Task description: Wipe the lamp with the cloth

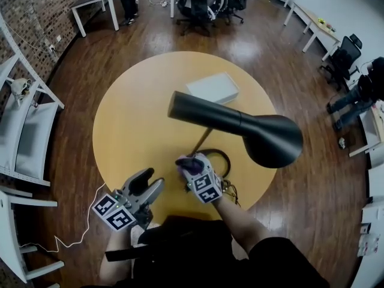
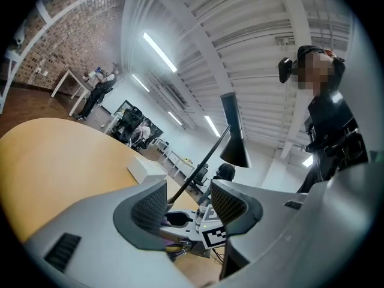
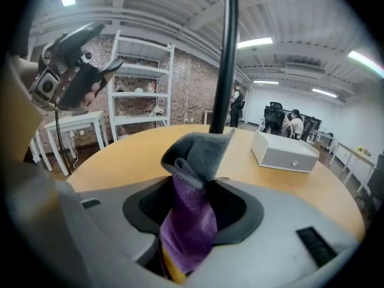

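1. On the near-left part of the round yellow table (image 1: pixel 120 125), the left gripper (image 1: pixel 153 180) is being held clear of the tabletop, roughly level. In the left gripper view its jaws (image 2: pixel 189 207) are being held apart and nothing is being gripped. Only the other gripper is being seen through the gap.
2. Just to its right, the right gripper (image 1: pixel 193 164) is being angled down toward the foot of the lamp. It is being clamped on the cloth (image 3: pixel 192 218), a bunched purple and grey wad that is being pushed out past the jaw tips (image 3: pixel 193 200). The grey end is being held right at the lower end of the lamp stem. Contact there cannot be confirmed.
3. Further back on the table, a white box (image 1: pixel 212 87) is being left flat, well apart from both grippers.
4. Over the table's centre-right, the lamp (image 1: pixel 240 125) is being carried on a thin slanted stem (image 3: pixel 227 59). That stem is rising from just beside the right gripper. Its long black head is being extended rightward, with the wide shade end (image 1: pixel 275 141) being hung near the table's right edge.
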